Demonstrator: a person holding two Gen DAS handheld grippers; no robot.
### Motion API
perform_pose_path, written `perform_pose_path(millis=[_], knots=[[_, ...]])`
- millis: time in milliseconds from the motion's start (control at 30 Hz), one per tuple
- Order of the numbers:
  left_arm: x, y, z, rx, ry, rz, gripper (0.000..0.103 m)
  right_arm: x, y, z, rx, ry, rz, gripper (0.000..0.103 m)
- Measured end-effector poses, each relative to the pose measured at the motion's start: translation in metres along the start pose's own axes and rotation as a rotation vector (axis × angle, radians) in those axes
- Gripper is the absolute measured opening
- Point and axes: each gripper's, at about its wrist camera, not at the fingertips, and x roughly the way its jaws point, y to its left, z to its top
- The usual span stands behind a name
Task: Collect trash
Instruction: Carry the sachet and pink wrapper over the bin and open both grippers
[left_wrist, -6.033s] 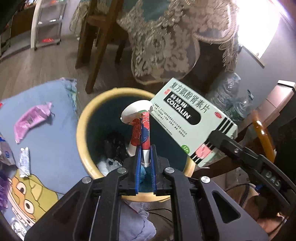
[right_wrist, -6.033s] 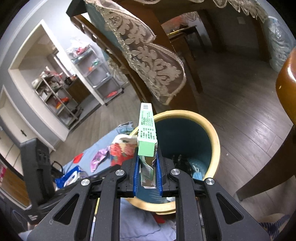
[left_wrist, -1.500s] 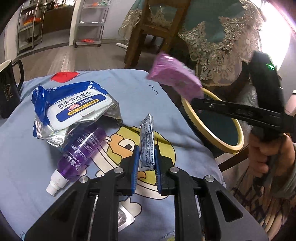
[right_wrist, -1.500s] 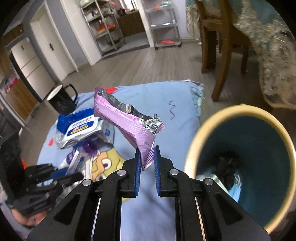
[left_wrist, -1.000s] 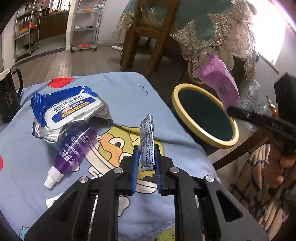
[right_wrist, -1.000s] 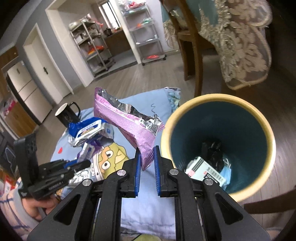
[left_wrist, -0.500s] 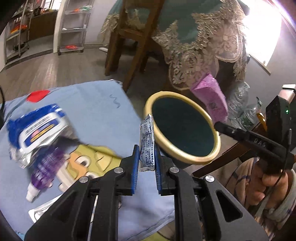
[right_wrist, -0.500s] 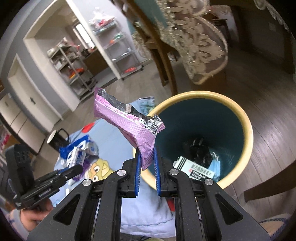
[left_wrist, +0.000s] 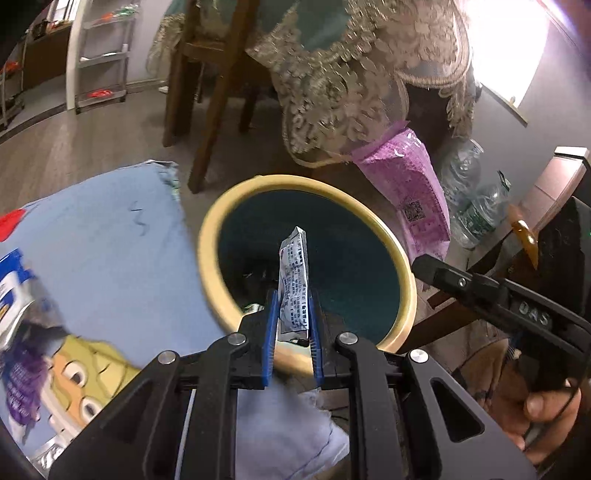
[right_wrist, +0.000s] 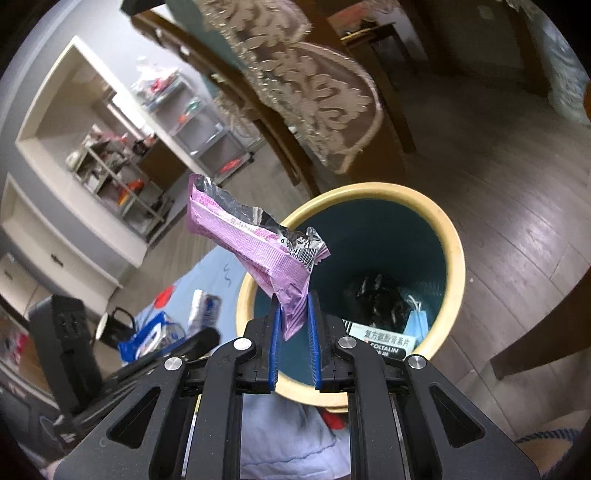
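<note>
Two grippers clamped on trash: left gripper w/ sachet, right gripper w/ purple wrapper. Both should be centred over bin before release.

Grey-brown wood-plank flooring runs across the room. A dark wooden chair stands on it beside a table draped in a teal cloth with a cream lace border. Bright daylight pours through a window in a pale grey wall — the glare washes out its detail. Metal wire shelving racks stand against the white walls of a recessed alcove, cluttered with small items too blurred to name. Below, a white cabinet with drawers lines the wall. Clear plastic bottles cluster on the floor near the window — possibly water bottles.
</note>
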Motion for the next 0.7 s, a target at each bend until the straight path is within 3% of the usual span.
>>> perform_pose_path(millis=[267, 300, 367, 467, 700], knots=[[0.033, -0.002, 0.005, -0.016, 0.06, 0.017, 0.018, 0.003, -0.006, -0.001, 0.021, 0.003, -0.017, 0.015], [0.032, 0.0, 0.004, -0.02, 0.061, 0.015, 0.022, 0.004, -0.007, -0.001, 0.023, 0.006, -0.02, 0.015], [0.027, 0.004, 0.002, -0.025, 0.051, 0.021, 0.04, 0.006, -0.007, -0.001, 0.026, 0.013, -0.022, 0.015], [0.016, 0.01, 0.001, -0.039, 0.026, 0.027, 0.056, 0.011, -0.006, -0.001, 0.018, 0.022, -0.028, 0.015], [-0.013, 0.024, -0.006, -0.053, -0.011, 0.033, 0.066, 0.023, -0.005, -0.004, 0.003, 0.058, -0.056, 0.017]])
